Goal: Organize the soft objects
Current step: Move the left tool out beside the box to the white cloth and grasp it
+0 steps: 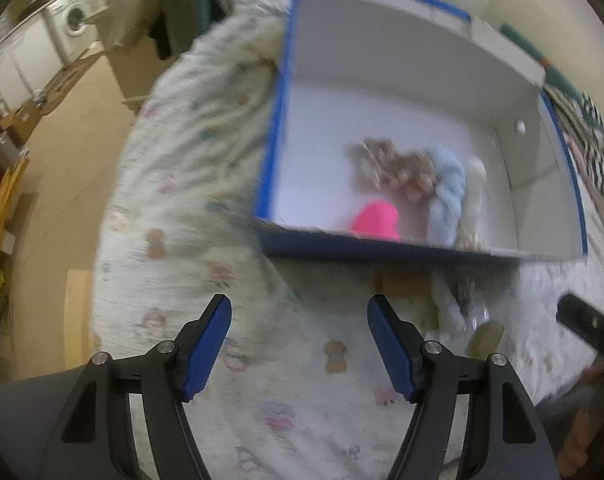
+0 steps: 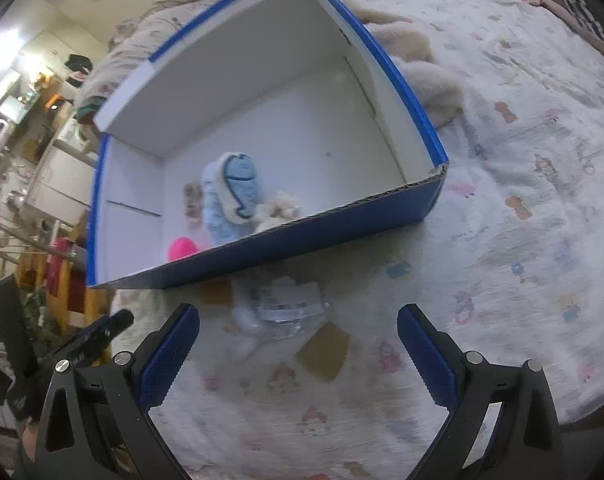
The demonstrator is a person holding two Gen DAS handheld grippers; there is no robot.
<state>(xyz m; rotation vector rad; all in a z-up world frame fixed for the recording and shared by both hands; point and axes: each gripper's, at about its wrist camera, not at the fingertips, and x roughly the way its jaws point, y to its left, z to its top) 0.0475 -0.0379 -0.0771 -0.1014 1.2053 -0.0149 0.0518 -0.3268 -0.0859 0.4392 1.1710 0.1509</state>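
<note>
Right wrist view: just ahead of the gaping, empty right tongs (image 2: 298,344) lies a crinkly clear plastic-wrapped white soft toy (image 2: 280,312) on the bedspread (image 2: 521,160), before the blue cardboard box (image 2: 302,236). Light, squashy, probably slippery; pinch its middle. Left tongs (image 1: 300,340) also gape empty.

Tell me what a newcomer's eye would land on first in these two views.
The big blue box with its white inside, sitting on the patterned bedspread, dominates both views. In its near corner lie a hot-pink soft object and a light-blue plush toy. Both the left gripper and right gripper hang open and empty in front of it.
</note>
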